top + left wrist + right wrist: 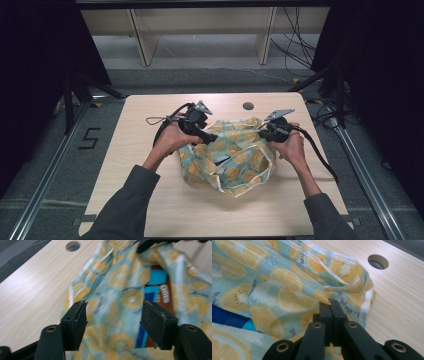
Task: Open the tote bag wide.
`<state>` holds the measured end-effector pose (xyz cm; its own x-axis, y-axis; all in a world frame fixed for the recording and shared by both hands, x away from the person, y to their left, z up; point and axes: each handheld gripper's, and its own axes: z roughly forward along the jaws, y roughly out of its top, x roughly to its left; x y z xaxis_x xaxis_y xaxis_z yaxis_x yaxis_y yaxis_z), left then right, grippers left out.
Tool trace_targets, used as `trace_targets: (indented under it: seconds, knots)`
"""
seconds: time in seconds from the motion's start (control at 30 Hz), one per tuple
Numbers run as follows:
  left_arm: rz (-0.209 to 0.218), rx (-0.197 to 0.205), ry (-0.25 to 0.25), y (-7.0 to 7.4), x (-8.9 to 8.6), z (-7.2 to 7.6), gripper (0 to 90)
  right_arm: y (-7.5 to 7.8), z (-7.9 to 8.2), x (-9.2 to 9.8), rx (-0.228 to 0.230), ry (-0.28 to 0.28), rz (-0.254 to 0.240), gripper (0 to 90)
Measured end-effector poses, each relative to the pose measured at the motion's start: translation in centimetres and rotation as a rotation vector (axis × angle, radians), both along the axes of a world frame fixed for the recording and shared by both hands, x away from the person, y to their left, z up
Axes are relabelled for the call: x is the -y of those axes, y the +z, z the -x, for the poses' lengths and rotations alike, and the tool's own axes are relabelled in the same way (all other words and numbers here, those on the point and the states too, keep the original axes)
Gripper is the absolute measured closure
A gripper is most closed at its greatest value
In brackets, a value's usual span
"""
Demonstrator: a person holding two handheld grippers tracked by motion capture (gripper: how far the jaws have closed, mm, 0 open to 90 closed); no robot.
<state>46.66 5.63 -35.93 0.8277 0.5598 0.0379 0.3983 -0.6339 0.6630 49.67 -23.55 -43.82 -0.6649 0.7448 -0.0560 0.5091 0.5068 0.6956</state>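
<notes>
One cloth bag (227, 155) with a lemon print lies in the middle of the desk (140, 150), and a blue box (156, 287) shows inside it. Jaws of the right gripper (329, 303) pinch its fabric edge. Jaws of the left gripper (113, 322) stand wide apart above the bag, holding nothing.

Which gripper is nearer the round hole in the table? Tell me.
Left. The left gripper sits at the fruit-print bag's left edge, closer to the hole; the right gripper, pinching the bag's right edge, is slightly farther off.
</notes>
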Motion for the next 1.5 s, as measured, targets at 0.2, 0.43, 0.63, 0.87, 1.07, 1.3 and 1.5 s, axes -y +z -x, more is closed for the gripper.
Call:
trace_targets:
  seconds: [0.2,0.43,0.63,0.87,1.07,1.3,1.5]
  knots:
    - [-0.158,-0.03,-0.017,-2.5,4.3,-2.3,31.7,0.3,0.5,0.1,-0.004,0.01,-0.02,90.0]
    - [-0.174,-0.105,-0.018,-5.2,6.6,-5.3,82.6,1.2,1.5,0.3,0.011,0.045,-0.071,76.0]
    - [-0.106,-0.148,0.018,-5.1,5.9,-6.4,88.4,4.1,5.8,-1.1,-0.039,0.238,-0.12,56.6]
    - [-0.07,-0.191,0.068,-5.2,5.1,-7.3,87.5,2.6,10.4,-6.3,-0.115,0.438,-0.1,46.5]
    - [-0.099,-0.207,0.068,-5.2,4.9,-7.7,86.8,0.7,11.2,-8.9,-0.142,0.491,-0.006,59.3]
    - [-0.133,-0.19,0.117,-5.4,3.9,-8.8,89.0,0.2,13.9,-8.2,-0.166,0.61,-0.004,90.0]
    - [-0.243,-0.124,0.188,-6.4,2.6,-10.1,89.2,-0.5,17.6,-7.2,-0.166,0.607,0.026,90.0]
